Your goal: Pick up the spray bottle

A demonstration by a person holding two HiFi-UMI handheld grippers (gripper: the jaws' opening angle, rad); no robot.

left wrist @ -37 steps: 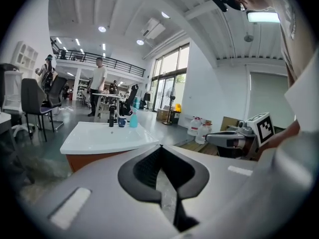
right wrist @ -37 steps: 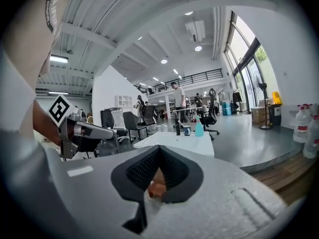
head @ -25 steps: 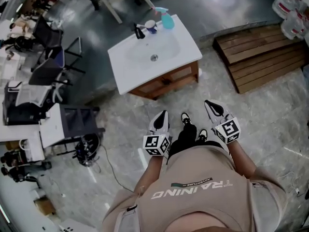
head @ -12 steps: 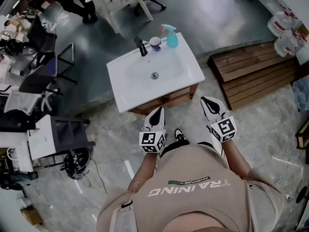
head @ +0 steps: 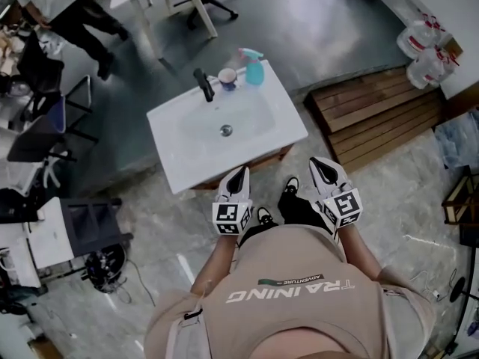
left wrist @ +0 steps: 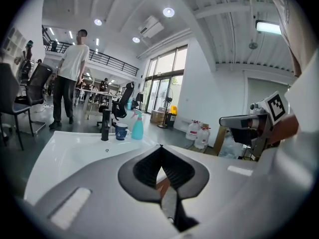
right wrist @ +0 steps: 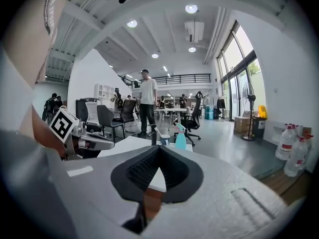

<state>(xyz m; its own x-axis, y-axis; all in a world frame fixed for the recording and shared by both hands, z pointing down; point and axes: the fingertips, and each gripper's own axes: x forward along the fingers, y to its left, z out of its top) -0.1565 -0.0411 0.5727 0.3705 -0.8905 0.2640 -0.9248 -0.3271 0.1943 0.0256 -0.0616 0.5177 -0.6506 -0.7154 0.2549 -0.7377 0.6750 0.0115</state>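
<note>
Head view shows the person now standing right at the sink cabinet (head: 168, 155), which lay well ahead a second ago. Both grippers have come forward with the walk, and their tips now hang over the counter's near edge. That closes most of the gap, though the spray bottle (head: 254, 67) is still well apart from them. It stands upright at the counter's far edge, about 12 o'clock from the left gripper (head: 239, 173) and 11 o'clock from the right gripper (head: 319, 164). Each gripper has its jaws closed together with nothing between them, so one will likely have to open before the reach. Just at 9 o'clock of the bottle stands a mug (head: 227, 78), and past it the black tap (head: 202, 84); whether the mug holds anything cannot be told. The basin (head: 247, 114) holds nothing but its drain. The bottle is teal with a pale trigger head; how full it is does not show. Water jugs (head: 420, 47) stand well away at 2 o'clock.
</note>
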